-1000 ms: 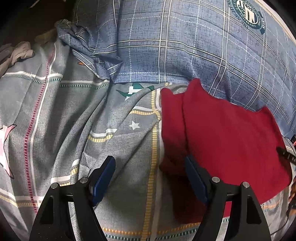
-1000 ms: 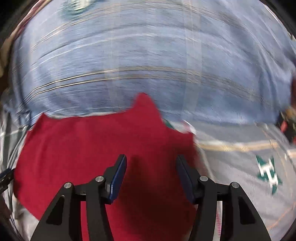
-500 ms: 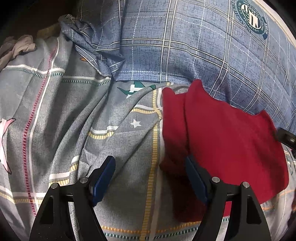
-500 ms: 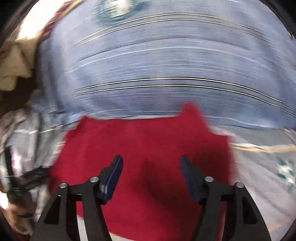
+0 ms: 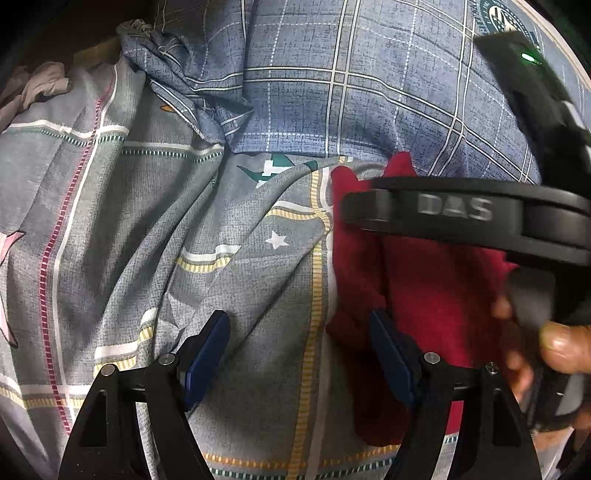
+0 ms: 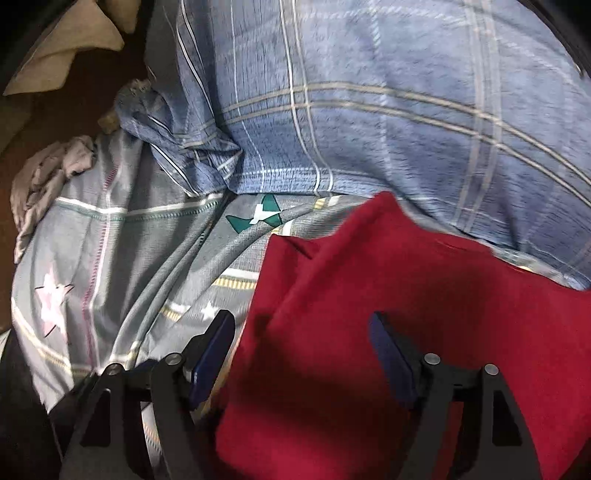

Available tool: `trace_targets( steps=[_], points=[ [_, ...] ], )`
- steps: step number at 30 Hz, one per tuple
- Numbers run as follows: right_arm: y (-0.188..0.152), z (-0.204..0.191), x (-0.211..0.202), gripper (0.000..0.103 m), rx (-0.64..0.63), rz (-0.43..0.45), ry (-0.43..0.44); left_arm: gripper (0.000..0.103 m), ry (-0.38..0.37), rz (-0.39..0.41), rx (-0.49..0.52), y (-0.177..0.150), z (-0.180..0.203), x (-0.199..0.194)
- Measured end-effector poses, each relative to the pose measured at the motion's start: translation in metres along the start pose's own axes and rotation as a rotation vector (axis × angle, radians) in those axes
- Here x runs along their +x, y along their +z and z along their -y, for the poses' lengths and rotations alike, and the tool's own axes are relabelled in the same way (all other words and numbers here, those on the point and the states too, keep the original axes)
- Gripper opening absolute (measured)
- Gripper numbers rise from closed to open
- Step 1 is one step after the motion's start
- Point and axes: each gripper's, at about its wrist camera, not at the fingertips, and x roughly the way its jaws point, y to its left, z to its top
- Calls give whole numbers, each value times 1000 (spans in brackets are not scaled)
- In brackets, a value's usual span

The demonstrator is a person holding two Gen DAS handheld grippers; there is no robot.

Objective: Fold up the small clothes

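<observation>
Close, downward; shared red cloth [image 5: 436, 295]

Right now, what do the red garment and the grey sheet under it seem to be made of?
Red garment: probably a soft knit or fleece, matte; no weave or sheen shows. Grey sheet: likely thin woven cotton, matte, printed with stripes and stars; it creases in fine folds.

One legible marking: the raised letters "DAS" on the black body of the right gripper [image 5: 458, 210], seen crossing the left wrist view above the red garment [image 5: 436, 291]. A round dark-green emblem [image 5: 506, 18] is printed on the blue plaid cover [image 5: 369, 92] at the top right edge of that view; its ring of lettering is too small and cropped to read. The right wrist view shows no readable text.
</observation>
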Motion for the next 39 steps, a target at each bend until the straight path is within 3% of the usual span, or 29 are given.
trace_targets(
  steps=[4,9,11,12,16,19,24,28,32,39],
  points=[
    [9,-10,17,89,-37,-17,-27,78,-14,-10,-13,2,-3,2],
    [16,-12,36,88,-79,-33,-86,78,-106,-45,-64,7,-15,6],
    [16,-7,35,69,-71,-7,-115,78,-139,-49,-82,10,-19,7],
    [15,-1,32,44,-60,4,-107,78,-145,-47,-82,10,-19,7],
    [11,13,17,21,-28,40,-2,78,-199,-21,-86,10,-18,4],
    [7,21,-2,18,0,80,52,78,-267,-18,-91,8,-17,4],
    [8,30,-16,17,16,110,80,78,-284,8,-63,5,-11,8],
    [9,31,-23,16,27,120,87,77,-383,-29,-78,9,-10,10],
    [9,36,-28,16,33,124,84,78,-471,11,-56,11,-18,-3],
    [12,38,-25,16,33,109,109,87,-536,-34,-28,14,-24,2]
  ],
)
